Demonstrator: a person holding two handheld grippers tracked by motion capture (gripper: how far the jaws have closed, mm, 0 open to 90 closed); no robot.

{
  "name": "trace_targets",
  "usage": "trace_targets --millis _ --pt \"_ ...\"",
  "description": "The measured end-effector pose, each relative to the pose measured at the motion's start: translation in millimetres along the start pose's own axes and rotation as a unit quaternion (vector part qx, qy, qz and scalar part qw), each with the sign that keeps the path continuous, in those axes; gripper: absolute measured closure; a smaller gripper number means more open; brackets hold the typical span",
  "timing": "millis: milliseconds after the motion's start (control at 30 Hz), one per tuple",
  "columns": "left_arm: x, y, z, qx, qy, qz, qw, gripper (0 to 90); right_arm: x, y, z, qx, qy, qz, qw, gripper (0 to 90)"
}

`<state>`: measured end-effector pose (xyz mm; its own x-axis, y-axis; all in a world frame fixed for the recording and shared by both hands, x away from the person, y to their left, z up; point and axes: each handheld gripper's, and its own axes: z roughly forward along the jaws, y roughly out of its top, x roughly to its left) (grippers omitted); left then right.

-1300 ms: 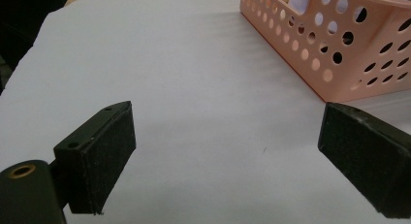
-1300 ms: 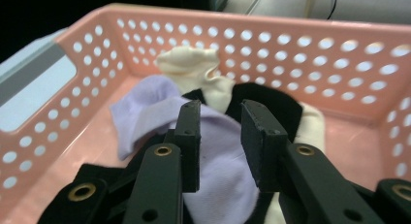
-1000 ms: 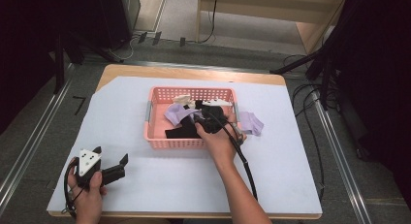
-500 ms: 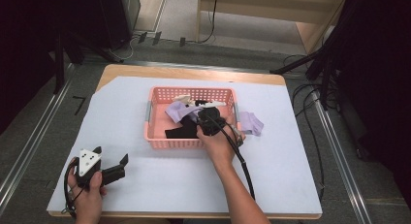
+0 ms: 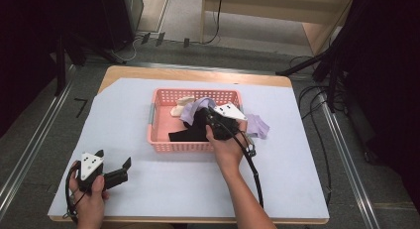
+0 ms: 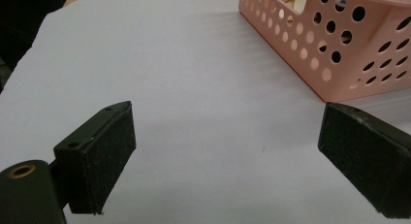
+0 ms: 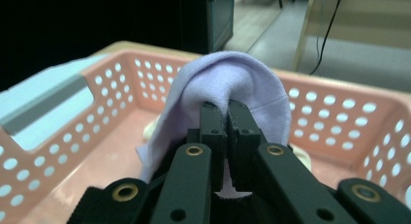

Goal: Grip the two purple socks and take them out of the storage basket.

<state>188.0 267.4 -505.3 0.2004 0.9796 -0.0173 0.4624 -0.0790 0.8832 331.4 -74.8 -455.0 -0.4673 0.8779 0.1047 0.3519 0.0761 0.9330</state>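
Observation:
A pink perforated basket stands mid-table. Inside it my right gripper is shut on a lavender cloth, which drapes over the jaw tips. In the right gripper view that gripper has its jaws pressed together with the lavender cloth pinched between them, above the basket floor. A black cloth and a cream piece also lie in the basket. My left gripper rests open at the table's front left, holding nothing; its view has that gripper facing the basket.
A second lavender cloth lies on the white sheet just right of the basket. The right gripper's cable trails along the forearm toward the front edge. A wooden frame and cables stand beyond the table's far edge.
The right hand has shifted slightly inside the basket, and the lavender cloth now bunches up at its jaws. The left gripper has stayed put.

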Motion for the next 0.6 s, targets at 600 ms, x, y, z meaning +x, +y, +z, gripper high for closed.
trace_targets --millis 600 --pt "0.0 0.0 0.0 0.0 0.0 0.0 1.0 7.2 -10.5 16.2 -29.2 -0.109 -0.001 -0.004 0.9941 87.6"
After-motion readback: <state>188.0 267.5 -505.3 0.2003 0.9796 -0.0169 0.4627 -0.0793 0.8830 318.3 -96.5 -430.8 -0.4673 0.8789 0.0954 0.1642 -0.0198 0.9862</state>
